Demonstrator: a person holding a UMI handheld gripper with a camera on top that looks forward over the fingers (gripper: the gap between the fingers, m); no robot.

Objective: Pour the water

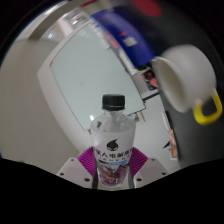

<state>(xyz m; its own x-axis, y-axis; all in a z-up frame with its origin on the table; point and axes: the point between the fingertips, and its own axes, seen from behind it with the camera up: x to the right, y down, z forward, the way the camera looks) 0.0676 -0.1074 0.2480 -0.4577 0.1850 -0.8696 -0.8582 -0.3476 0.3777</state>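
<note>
Being clamped between the gripper's (113, 168) pink pads, the capped water bottle (112, 140) is being held upright. Farther right, a white mug (182, 78) with a yellow handle is waiting; pouring is judged not yet begun.

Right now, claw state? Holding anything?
Claw: shut on the water bottle, pink pads pressed to its lower body on both sides; the cap is still on.
</note>
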